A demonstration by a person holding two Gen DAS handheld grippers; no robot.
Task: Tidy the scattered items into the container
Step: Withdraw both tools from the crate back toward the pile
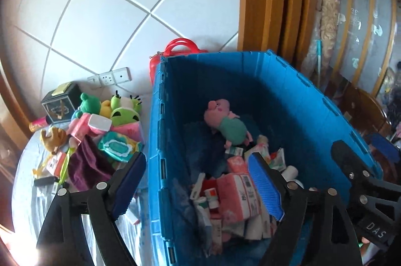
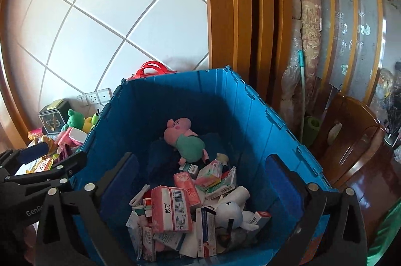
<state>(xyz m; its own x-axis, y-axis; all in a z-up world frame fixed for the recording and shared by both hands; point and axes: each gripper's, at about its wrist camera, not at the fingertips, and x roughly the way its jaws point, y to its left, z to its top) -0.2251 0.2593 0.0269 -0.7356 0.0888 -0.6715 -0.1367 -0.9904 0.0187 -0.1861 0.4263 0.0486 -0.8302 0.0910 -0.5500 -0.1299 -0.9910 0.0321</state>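
Both fingers of the left gripper [image 1: 198, 187] are spread wide and hold nothing, straddling the left wall of the one blue crate [image 1: 156, 140], with one pig plush [image 1: 225, 122] inside and two green plushes [image 1: 87, 103] in the pile on the table. From the right view, the right gripper [image 2: 203, 193] also gapes empty over the crate [image 2: 250, 100], above one pig plush [image 2: 185, 140], one white plush [image 2: 230, 213] and many boxes.
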